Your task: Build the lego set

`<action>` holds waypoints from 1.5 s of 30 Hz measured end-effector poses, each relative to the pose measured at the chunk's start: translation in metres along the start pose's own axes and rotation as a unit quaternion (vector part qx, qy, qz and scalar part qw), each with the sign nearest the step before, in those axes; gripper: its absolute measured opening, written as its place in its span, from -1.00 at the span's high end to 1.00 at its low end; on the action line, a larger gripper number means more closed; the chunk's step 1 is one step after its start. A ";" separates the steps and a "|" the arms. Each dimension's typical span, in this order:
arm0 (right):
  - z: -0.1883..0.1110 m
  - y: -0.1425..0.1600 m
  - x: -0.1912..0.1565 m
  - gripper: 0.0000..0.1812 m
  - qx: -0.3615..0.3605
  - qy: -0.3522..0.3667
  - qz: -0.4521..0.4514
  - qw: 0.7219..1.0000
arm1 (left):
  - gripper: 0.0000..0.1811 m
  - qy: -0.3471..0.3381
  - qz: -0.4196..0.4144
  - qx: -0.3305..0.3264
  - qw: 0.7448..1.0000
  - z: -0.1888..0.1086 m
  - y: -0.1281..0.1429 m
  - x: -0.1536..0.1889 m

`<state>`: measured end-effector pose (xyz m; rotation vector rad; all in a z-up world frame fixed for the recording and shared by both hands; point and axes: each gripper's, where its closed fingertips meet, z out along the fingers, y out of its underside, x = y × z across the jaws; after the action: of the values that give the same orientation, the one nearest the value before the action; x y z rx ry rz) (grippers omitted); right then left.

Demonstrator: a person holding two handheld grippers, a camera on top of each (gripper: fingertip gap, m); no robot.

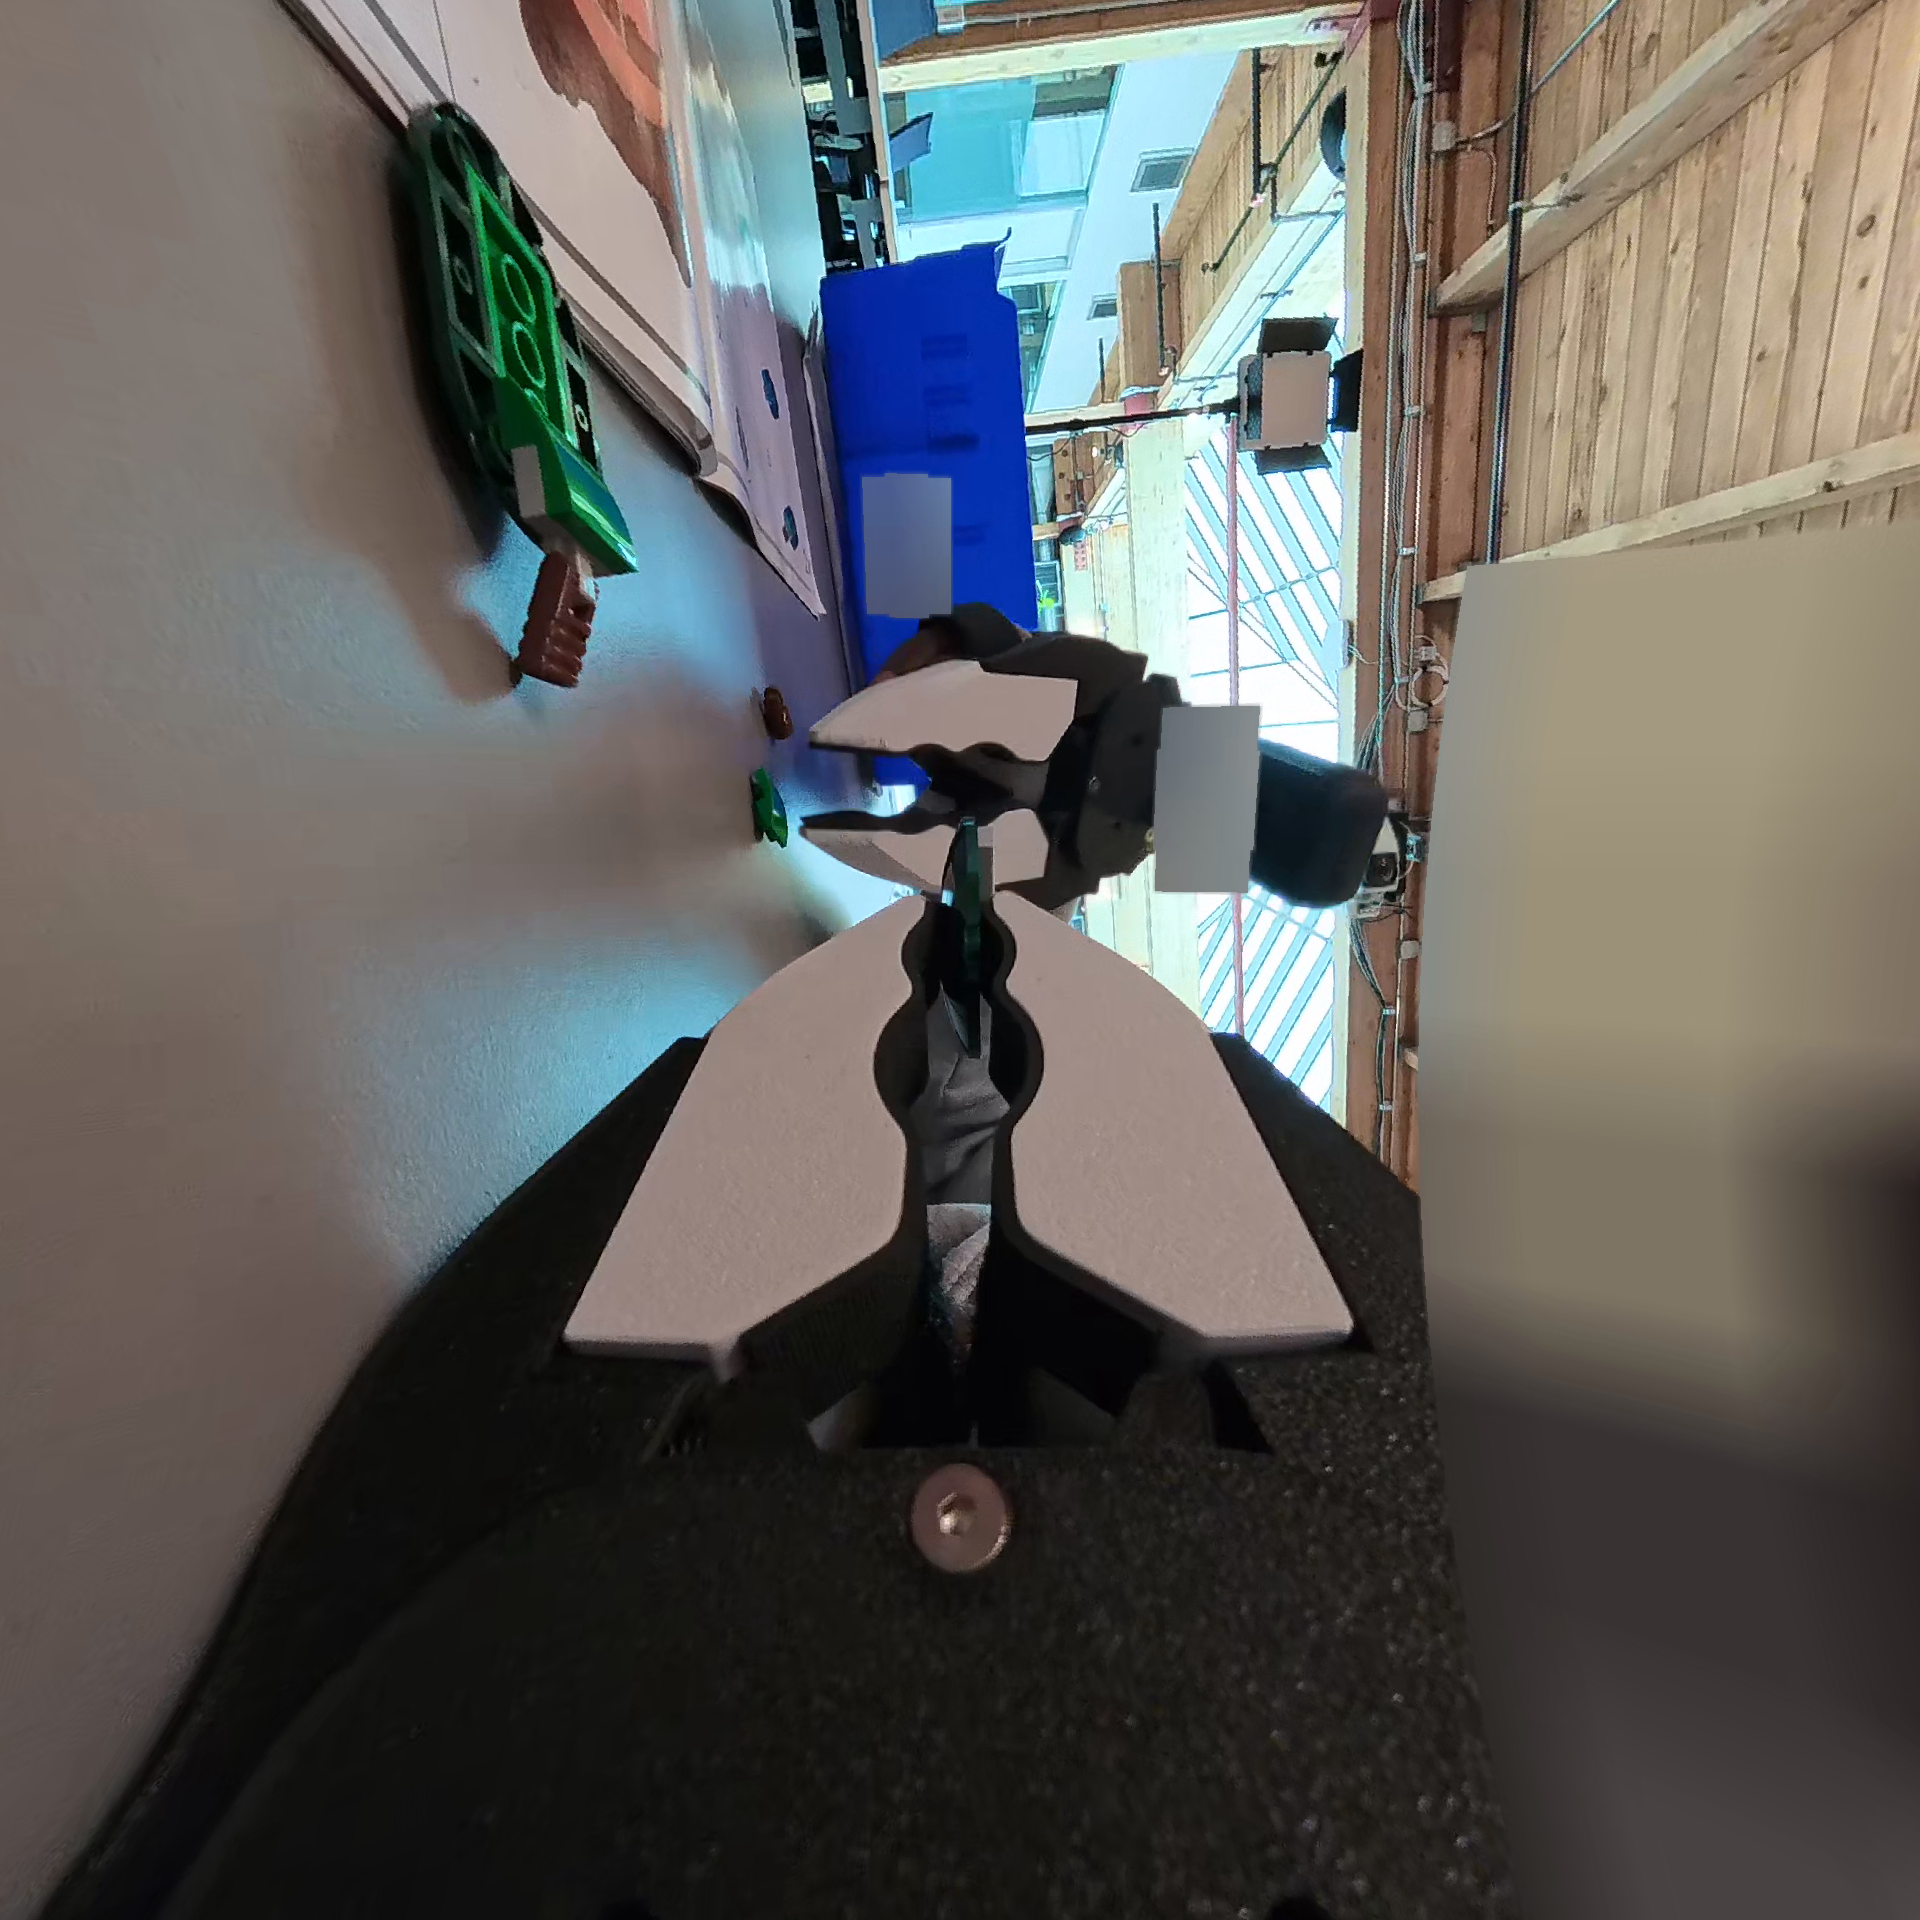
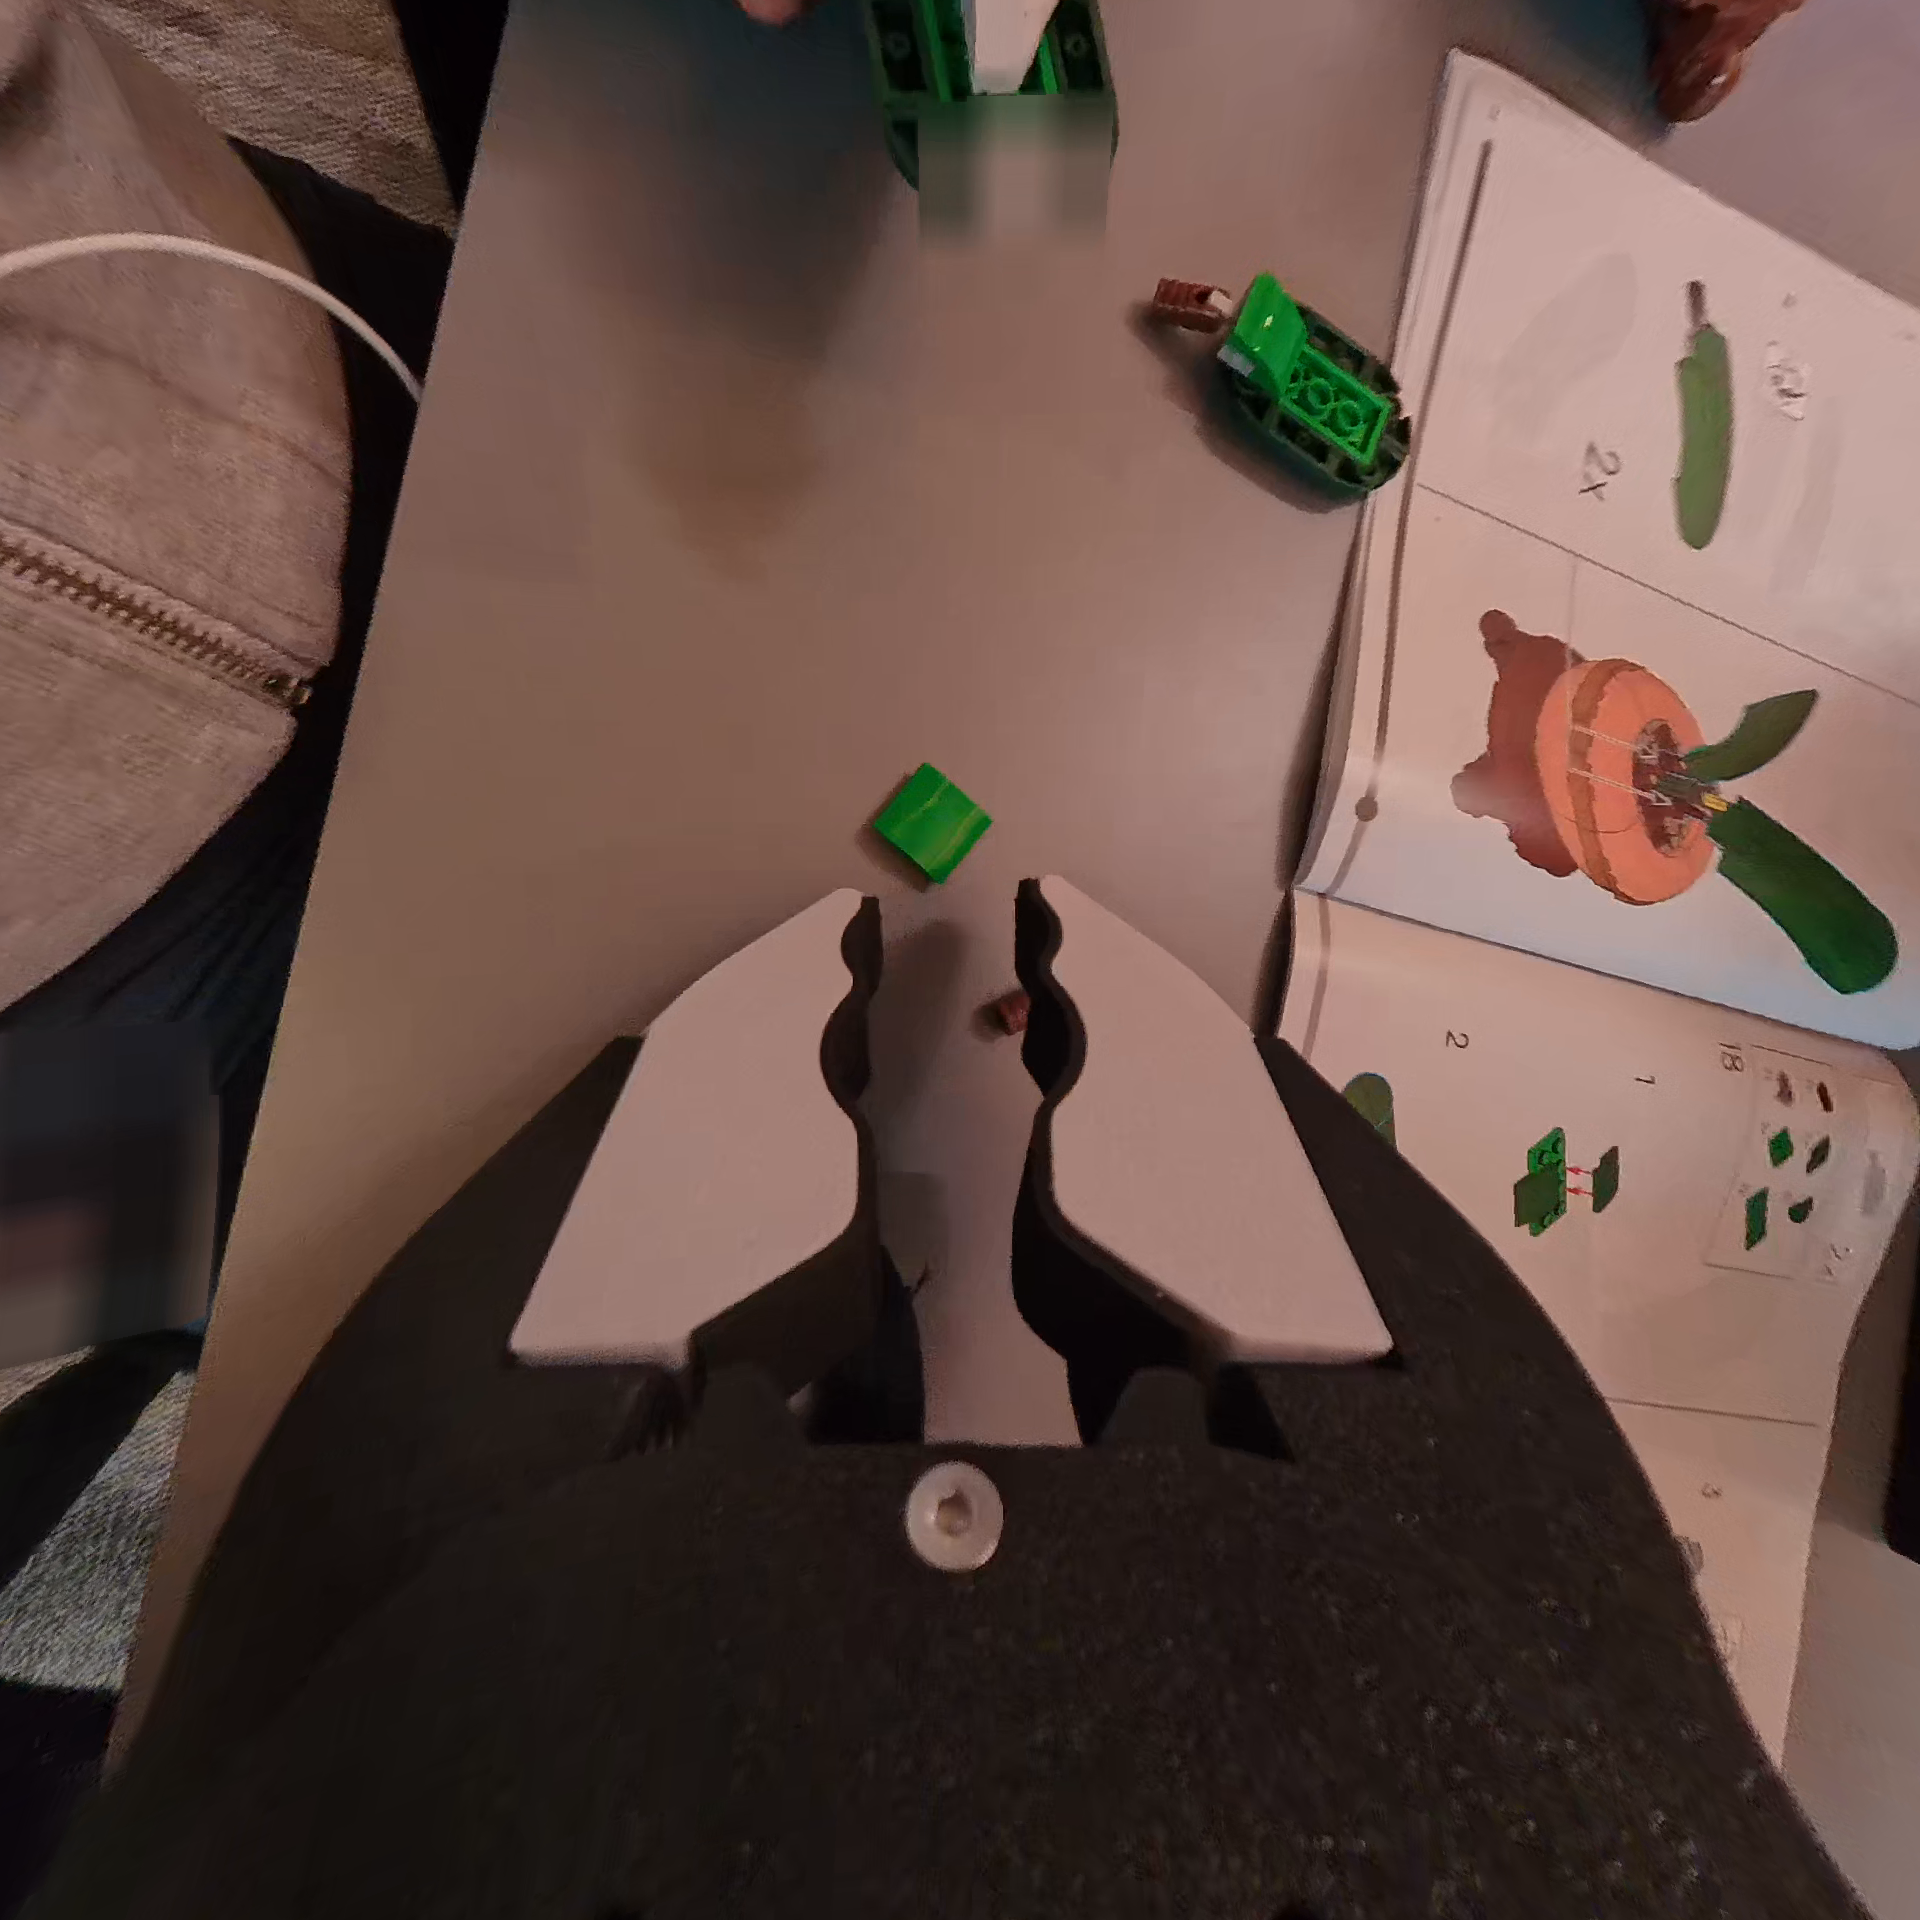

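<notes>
grey surface (image 2: 644, 644) carries a green tile (image 2: 932, 823) below the parted right hand-held gripper (image 2: 948, 896); the left hand-held gripper (image 1: 961, 914) is clamped on a dark green piece (image 1: 971, 883), which could be twisted loose.

We've got bright daylight glaring through the windows (image 1: 1257, 935). Our table (image 2: 675, 623) sits dim, smeared with motion blur, edges bowed

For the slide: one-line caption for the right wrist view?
Open right gripper hovers over grey table just short of a green tile, instruction booklet alongside.
</notes>
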<state>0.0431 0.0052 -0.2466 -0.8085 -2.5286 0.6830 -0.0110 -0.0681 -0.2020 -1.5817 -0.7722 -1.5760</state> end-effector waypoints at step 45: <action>-0.012 -0.086 0.012 0.82 0.115 -0.110 0.196 0.968 | 0.94 -0.010 -0.003 0.007 1.000 0.015 0.003 -0.001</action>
<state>0.0032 -0.0448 -0.1860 -1.2182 -2.4314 1.2290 -0.0005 -0.0574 -0.2023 -1.5883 -0.7979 -1.5586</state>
